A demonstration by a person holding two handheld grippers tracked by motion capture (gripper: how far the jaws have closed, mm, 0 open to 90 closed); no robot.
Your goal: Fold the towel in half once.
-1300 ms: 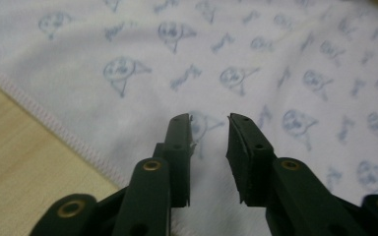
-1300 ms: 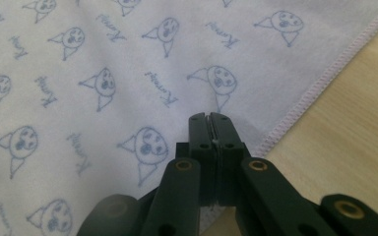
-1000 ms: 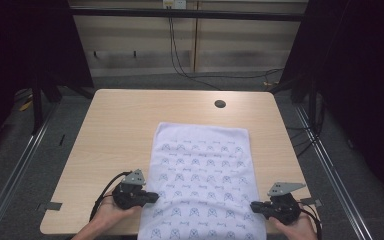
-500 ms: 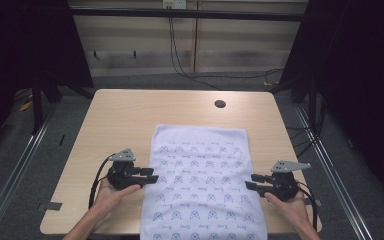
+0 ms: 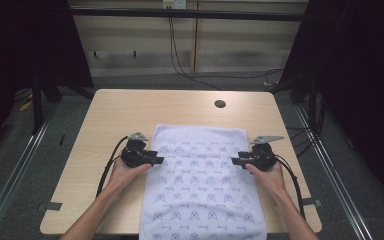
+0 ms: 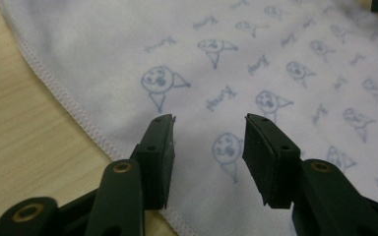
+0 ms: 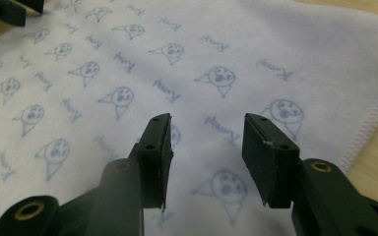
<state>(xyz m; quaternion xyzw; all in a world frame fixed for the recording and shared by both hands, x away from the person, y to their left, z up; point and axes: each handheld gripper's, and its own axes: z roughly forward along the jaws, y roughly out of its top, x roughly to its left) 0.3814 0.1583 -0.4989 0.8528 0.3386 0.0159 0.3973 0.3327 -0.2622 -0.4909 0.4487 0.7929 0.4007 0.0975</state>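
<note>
The table (image 5: 130,110) carries a white printed towel (image 5: 202,180) spread flat, running from the middle of the top toward six o'clock, where its near end hangs over the table edge. Compared with a second ago, both hands now sit farther up the cloth's long sides, having travelled from the near corners toward twelve o'clock, and the towel lies flat and released rather than pinched.

The left gripper (image 5: 156,159) sits at the towel's nine o'clock edge, the right gripper (image 5: 236,161) at its three o'clock edge, each pointing inward across the cloth. Both sets of jaws have just been opening; in the left gripper view the left gripper (image 6: 209,135) has its pads parted above the hemmed border with nothing between them, and the right gripper (image 7: 206,135) in its own view stands the same over the printed fabric. This probably means one placement or smoothing step is finished and a fresh grip at mid-length, perhaps for a fold, is being set up.

Bare wood lies open from nine to three o'clock around the far half. The towel's far edge runs straight, well short of the small dark hole (image 5: 220,104) at twelve o'clock. The stitched hem (image 6: 74,110) lies flat on the wood, so a pad would need to slip under it.
</note>
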